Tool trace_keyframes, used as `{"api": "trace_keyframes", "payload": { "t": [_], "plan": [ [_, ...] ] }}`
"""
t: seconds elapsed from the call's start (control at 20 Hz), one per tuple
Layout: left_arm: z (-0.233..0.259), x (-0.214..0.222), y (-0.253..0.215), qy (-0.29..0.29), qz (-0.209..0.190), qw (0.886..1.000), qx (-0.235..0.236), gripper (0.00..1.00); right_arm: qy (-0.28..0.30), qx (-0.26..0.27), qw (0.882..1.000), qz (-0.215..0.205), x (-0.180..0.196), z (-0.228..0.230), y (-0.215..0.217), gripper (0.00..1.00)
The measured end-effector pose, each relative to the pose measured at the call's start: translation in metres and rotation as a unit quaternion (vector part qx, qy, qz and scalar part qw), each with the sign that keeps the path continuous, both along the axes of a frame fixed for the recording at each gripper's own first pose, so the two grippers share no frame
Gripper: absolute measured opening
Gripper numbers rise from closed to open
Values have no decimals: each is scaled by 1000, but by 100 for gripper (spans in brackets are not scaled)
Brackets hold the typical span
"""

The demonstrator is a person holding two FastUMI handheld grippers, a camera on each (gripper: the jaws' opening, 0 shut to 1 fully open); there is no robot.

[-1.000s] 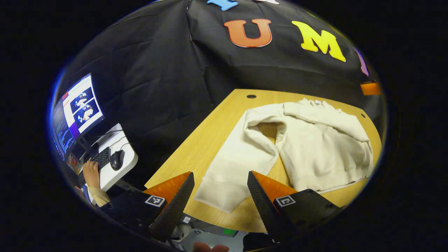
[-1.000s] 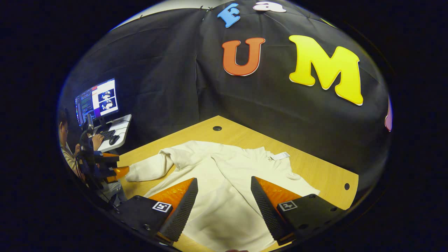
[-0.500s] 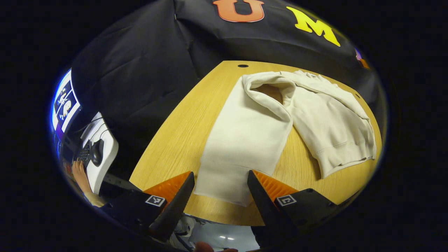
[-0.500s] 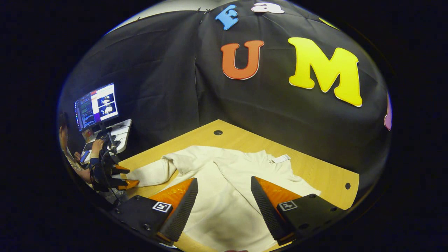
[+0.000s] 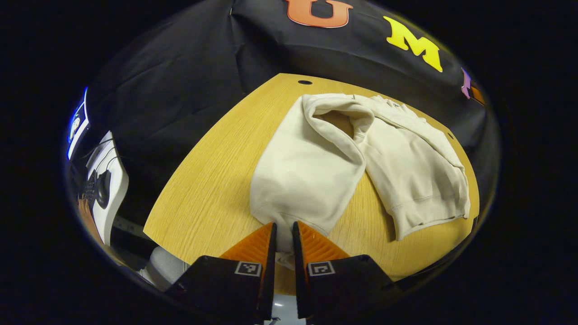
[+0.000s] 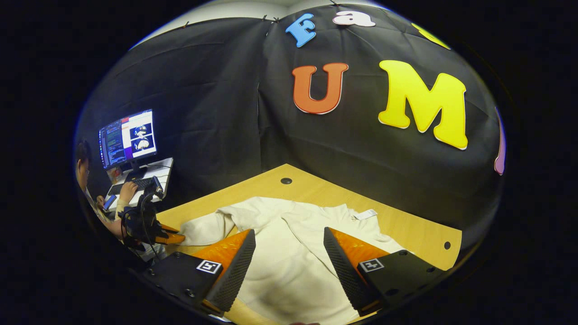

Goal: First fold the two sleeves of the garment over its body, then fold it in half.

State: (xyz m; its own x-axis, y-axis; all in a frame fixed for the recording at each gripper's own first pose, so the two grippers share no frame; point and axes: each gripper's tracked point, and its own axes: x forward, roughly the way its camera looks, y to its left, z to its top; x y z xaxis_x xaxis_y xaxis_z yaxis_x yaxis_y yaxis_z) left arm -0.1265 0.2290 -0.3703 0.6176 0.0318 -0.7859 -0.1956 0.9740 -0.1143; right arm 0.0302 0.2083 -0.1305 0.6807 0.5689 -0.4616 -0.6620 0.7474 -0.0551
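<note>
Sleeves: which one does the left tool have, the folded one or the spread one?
The spread sleeve: its cuff sits clamped in the left tool at the table edge. The other sleeve already lies folded across the body.

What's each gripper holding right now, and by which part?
Left gripper: jaws closed on the cuff end of the garment's sleeve, which lies out on the table. Right gripper: jaws open above the garment, holding nothing.
</note>
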Motion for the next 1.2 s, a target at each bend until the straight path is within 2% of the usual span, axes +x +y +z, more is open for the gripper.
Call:
{"api": "trace_keyframes", "payload": {
  "t": [0.05,0.2,0.5,0.7,0.8,0.9,1.1,1.2],
  "plan": [
    [1,0,-1,0,8,1000,-19,16,-1,1,1000,-2,-5,1,-3,94],
    [19,8,-3,-19,39,996,-78,6,-2,1,1000,-13,-14,-1,-18,94],
    [89,47,16,-80,58,992,-82,4,3,34,998,-54,-12,7,-49,94],
    [156,92,46,-138,63,987,-52,4,1,67,994,-85,-8,21,-72,94],
    [195,122,56,-170,45,984,-23,4,-3,79,992,-101,-5,27,-85,94],
    [237,153,56,-200,9,980,12,4,-9,90,989,-118,-3,34,-99,94],
    [310,218,4,-244,-88,964,57,4,-9,118,979,-164,-3,42,-139,94],
    [338,239,-25,-262,-145,951,76,4,-9,135,971,-195,-5,46,-162,94]
  ]
}}
